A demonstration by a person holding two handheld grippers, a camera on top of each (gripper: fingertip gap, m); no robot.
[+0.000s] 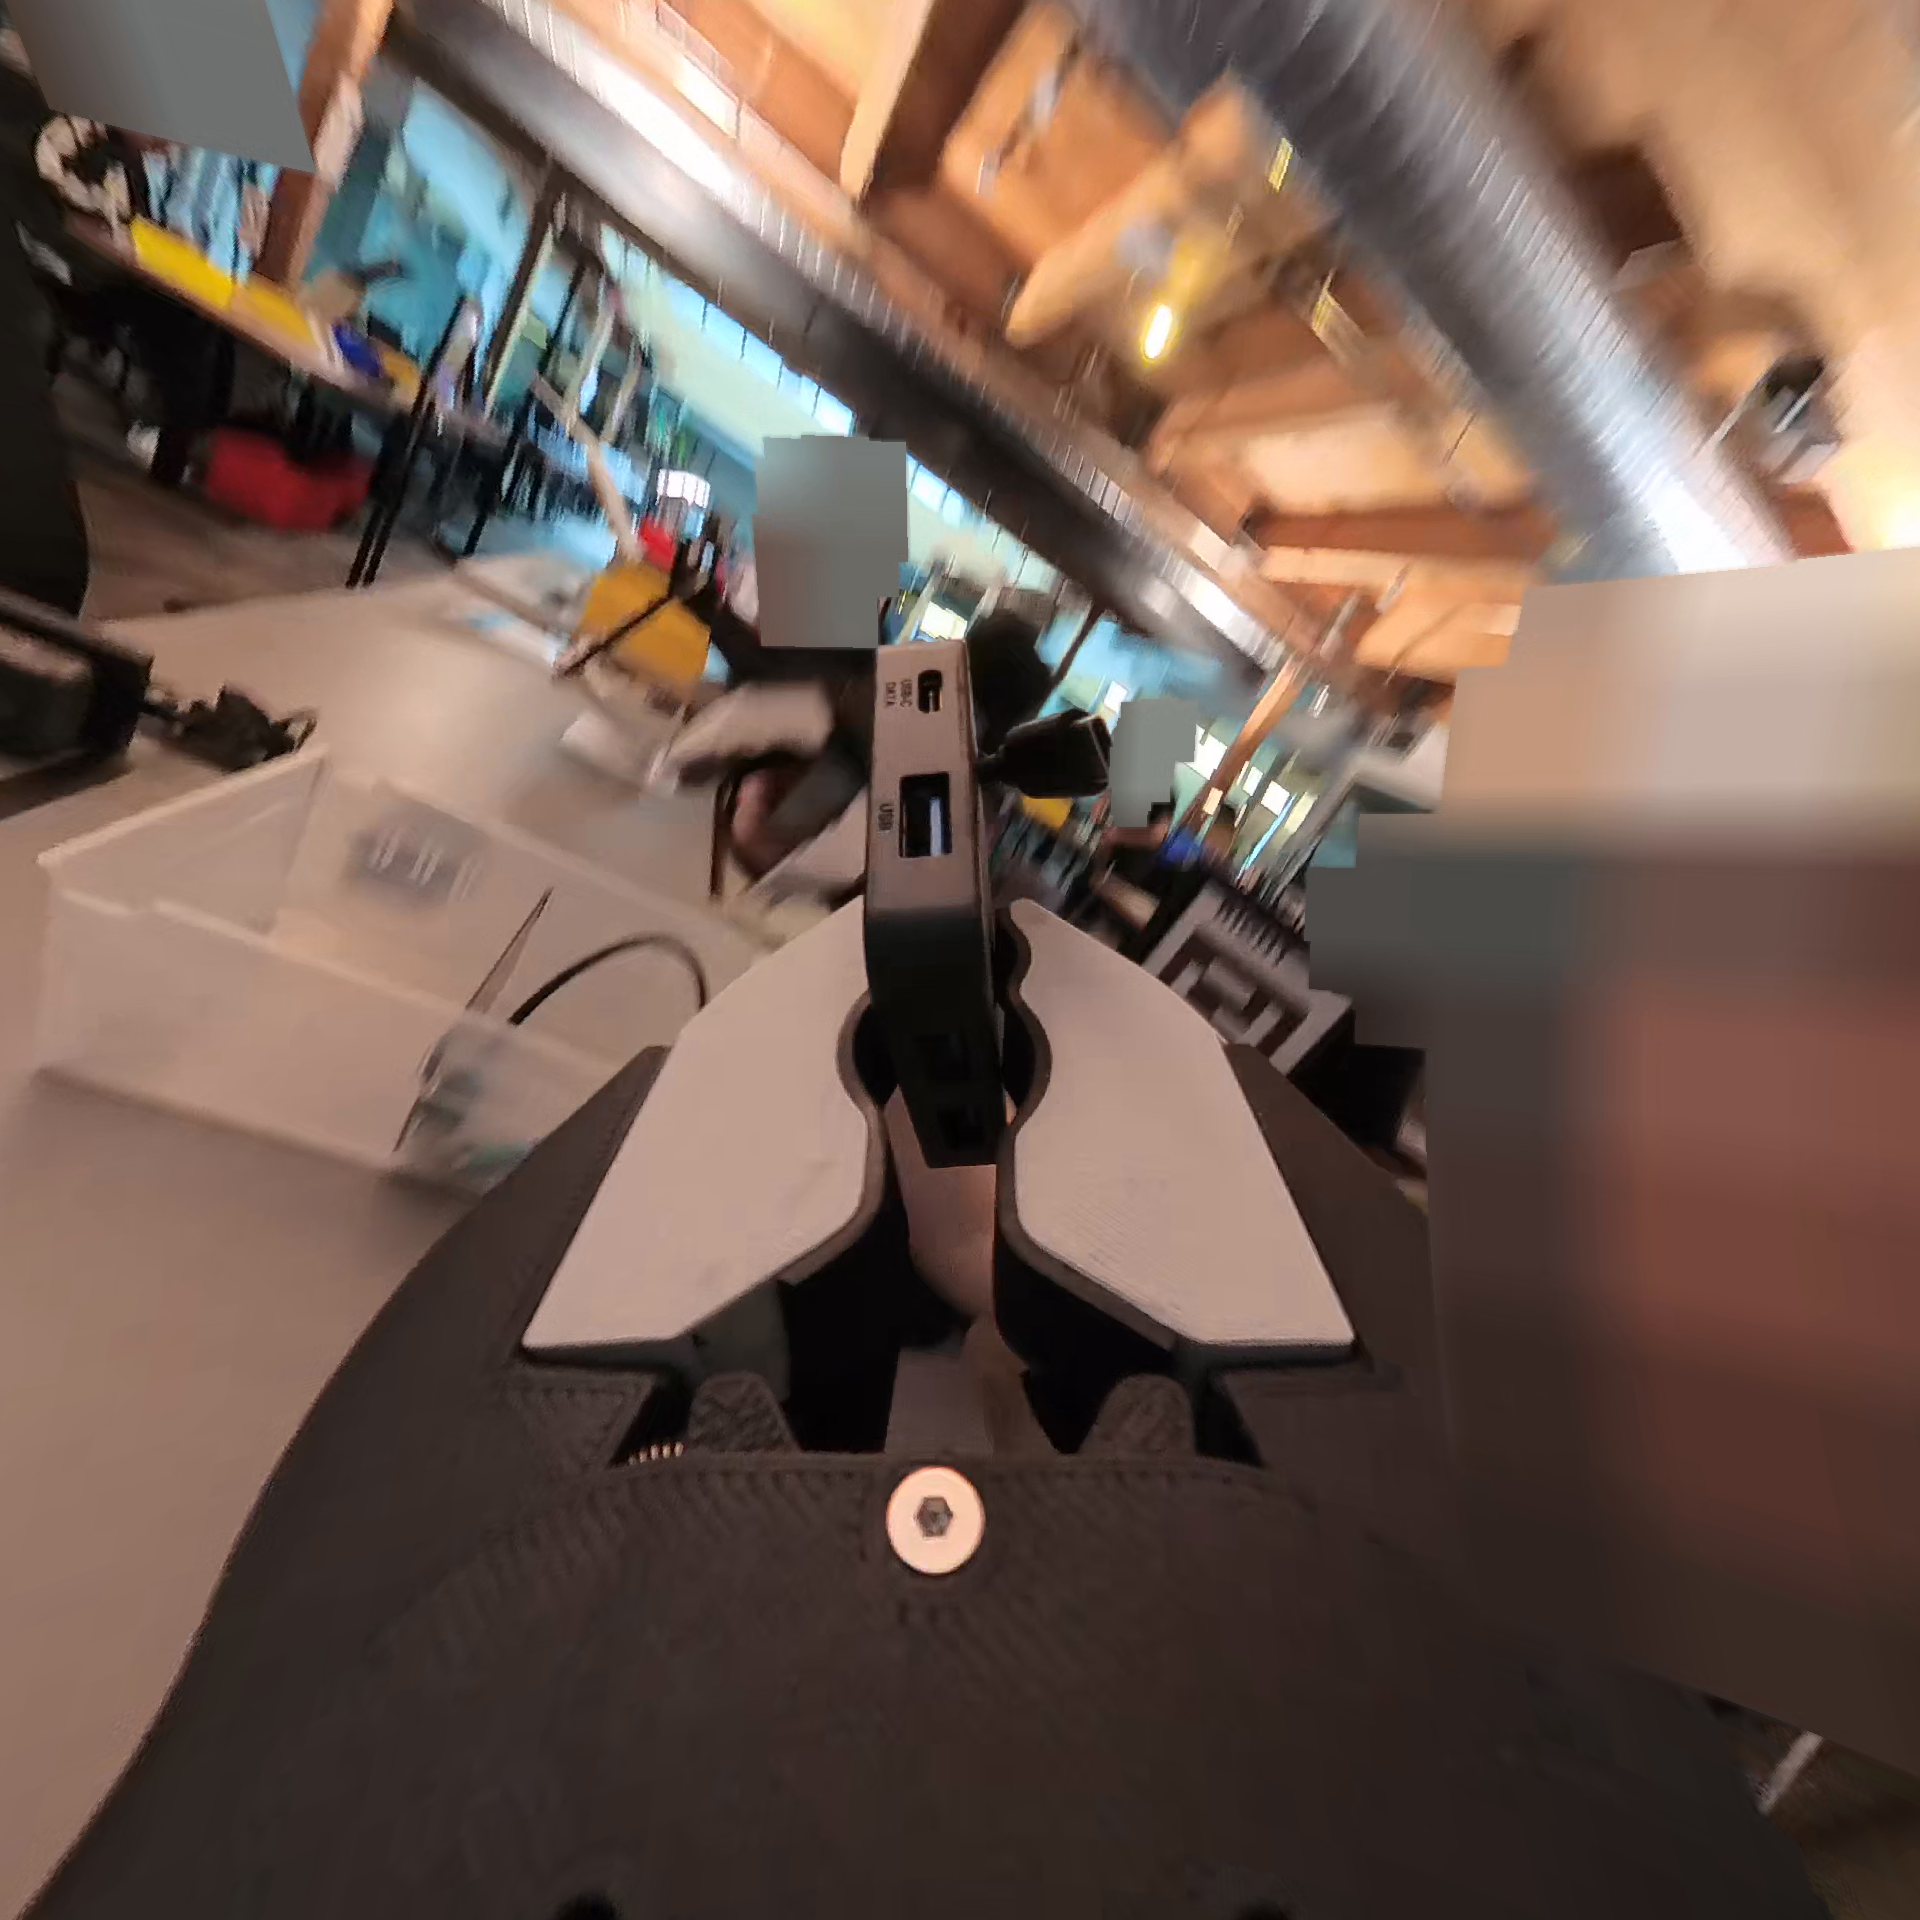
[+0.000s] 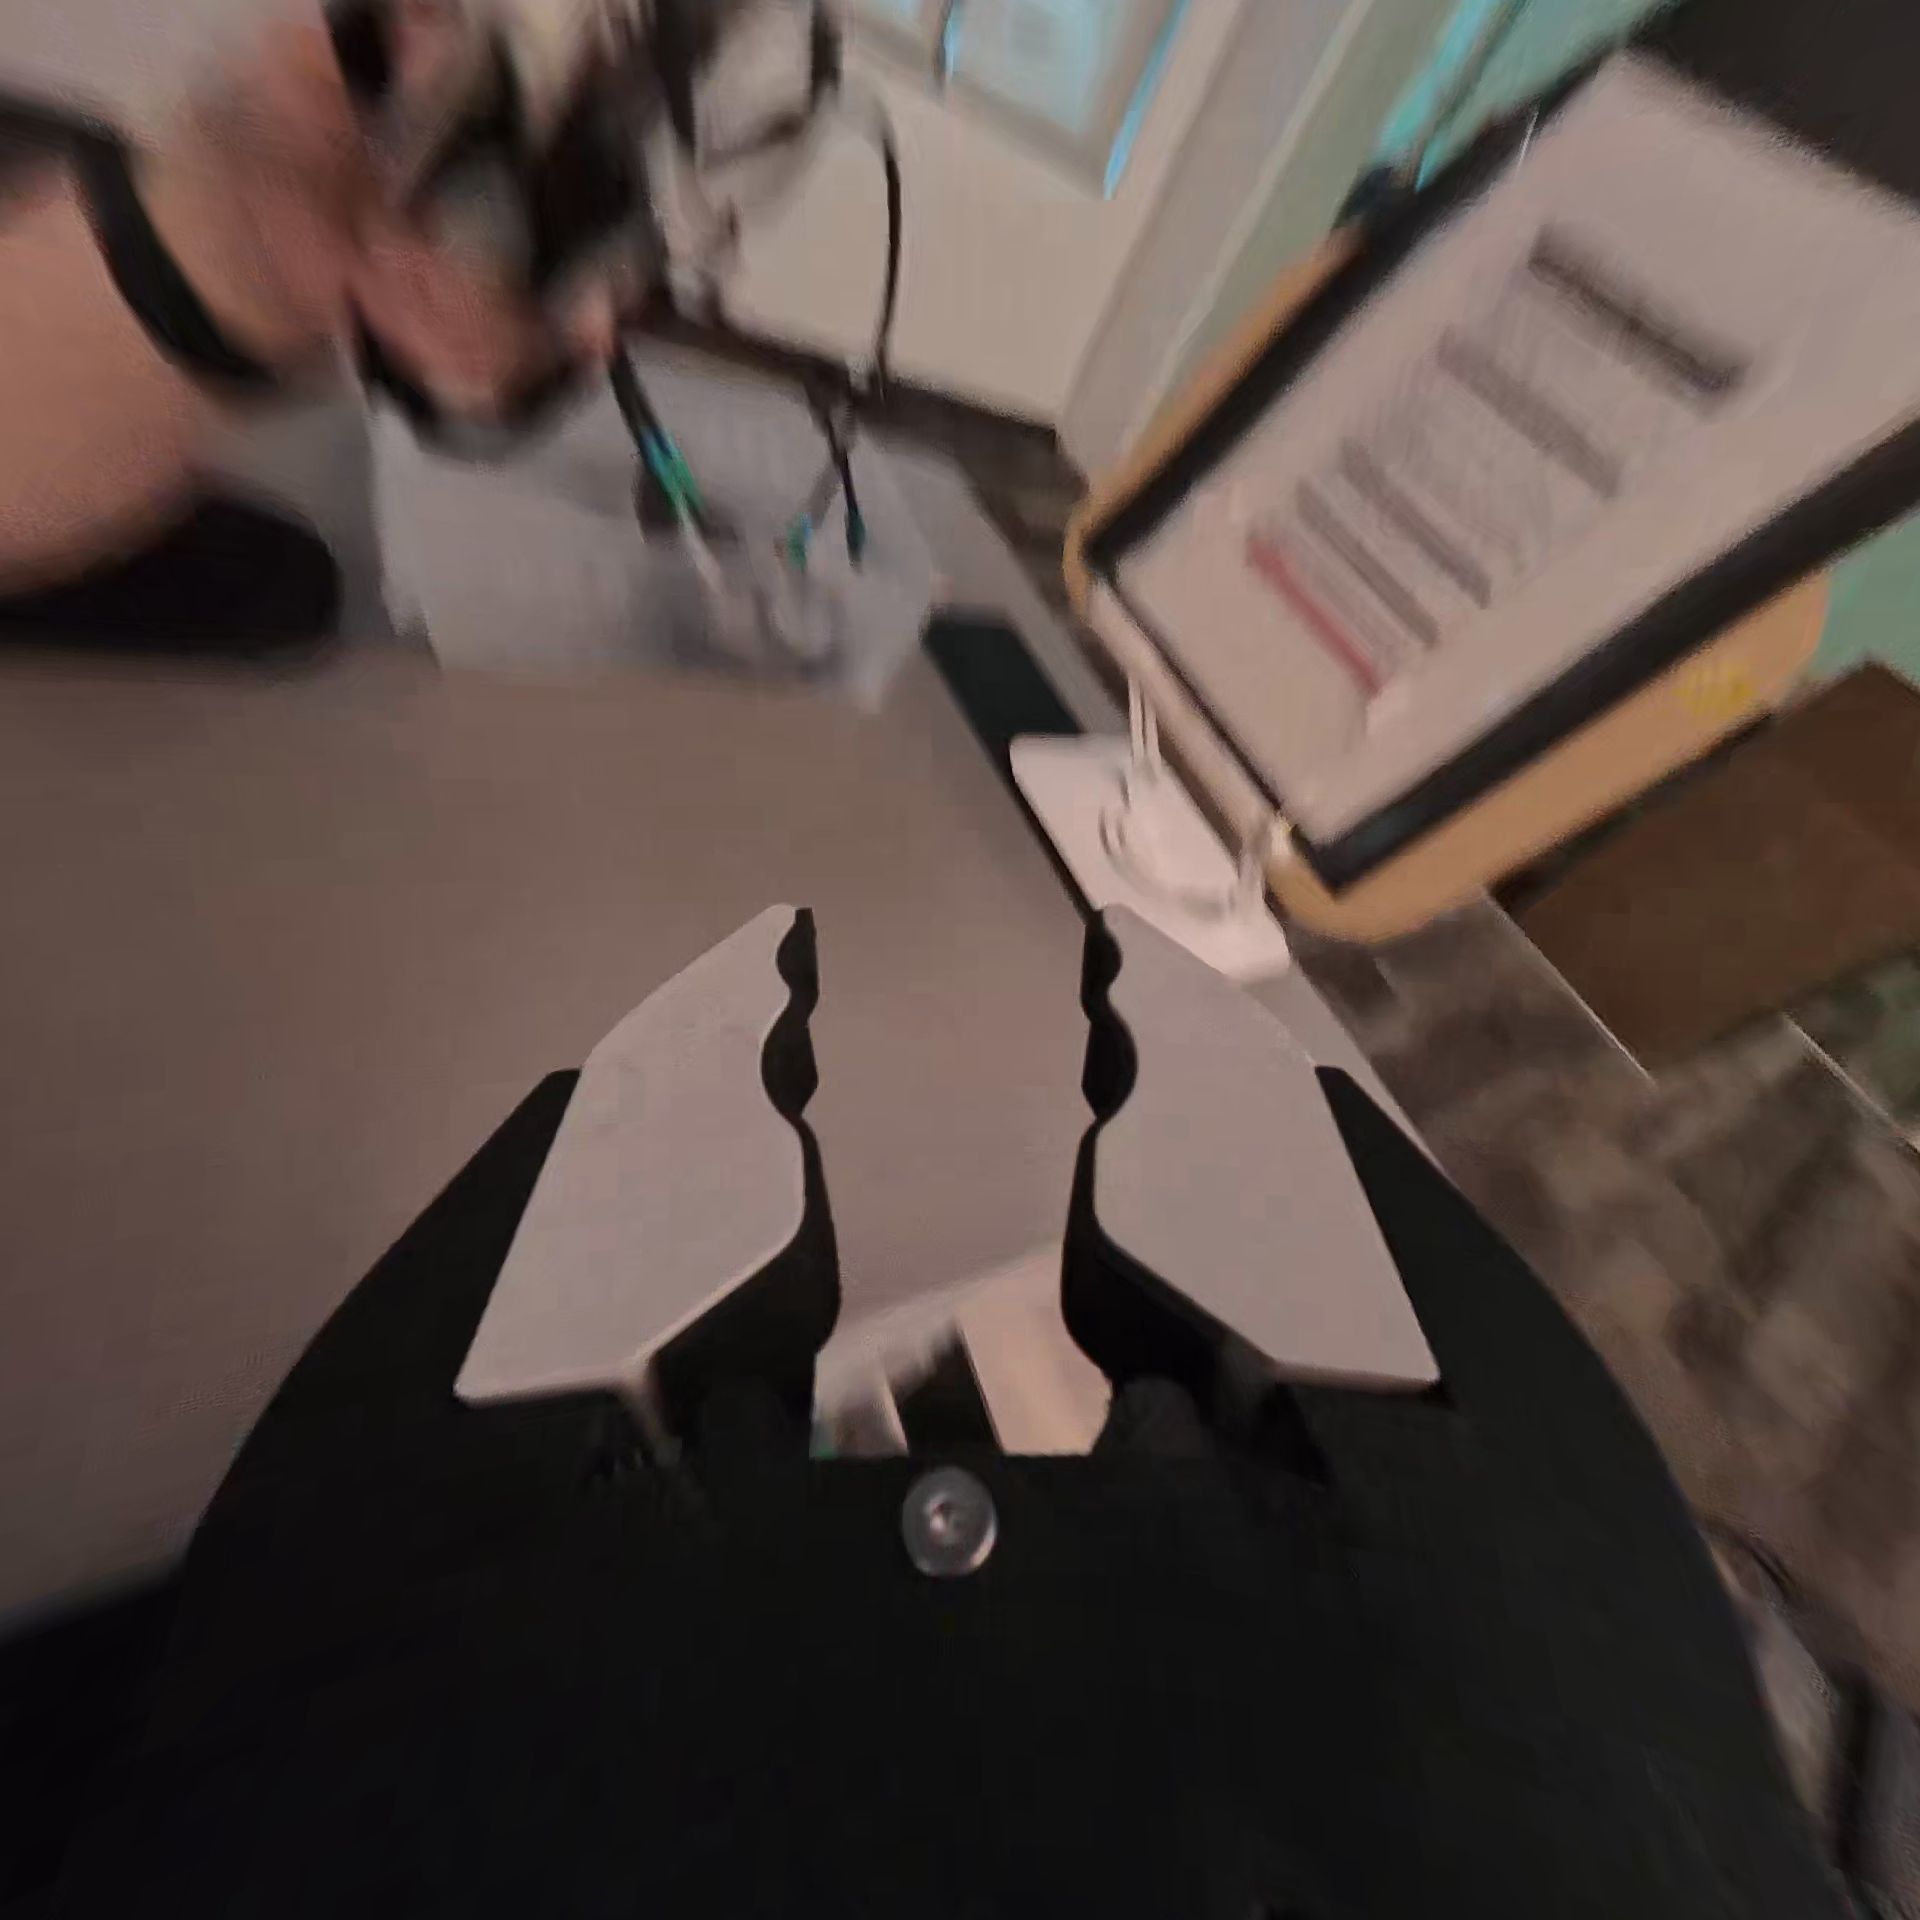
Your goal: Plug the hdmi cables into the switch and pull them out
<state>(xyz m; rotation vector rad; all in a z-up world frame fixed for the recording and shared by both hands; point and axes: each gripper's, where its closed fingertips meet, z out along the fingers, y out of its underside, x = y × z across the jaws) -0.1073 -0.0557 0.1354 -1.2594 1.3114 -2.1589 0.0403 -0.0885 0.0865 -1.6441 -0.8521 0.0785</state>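
Over the table's left side my left tongs (image 1: 932, 1023) pinch the dark switch (image 1: 925, 831) upright, a cable plug (image 1: 1049, 753) hanging just beside it; my right tongs (image 2: 948, 940) gape empty above the grey table (image 2: 416, 883); such a narrow hold could, I judge, let the switch twist when a plug is pushed in.

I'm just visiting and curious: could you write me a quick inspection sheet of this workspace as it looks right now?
Surface: pale grey table, mostly bare.
Job's things: dark switch held upright off the table.
Clutter: clear plastic bin; framed sign on a stand.
Grippers: left hand-held gripper shut on the switch; right hand-held gripper open, holding nothing.
Cables: black plug beside the switch; black cable loops near the bin.
Surroundings: blurred workshop, wooden ceiling beams, metal duct.
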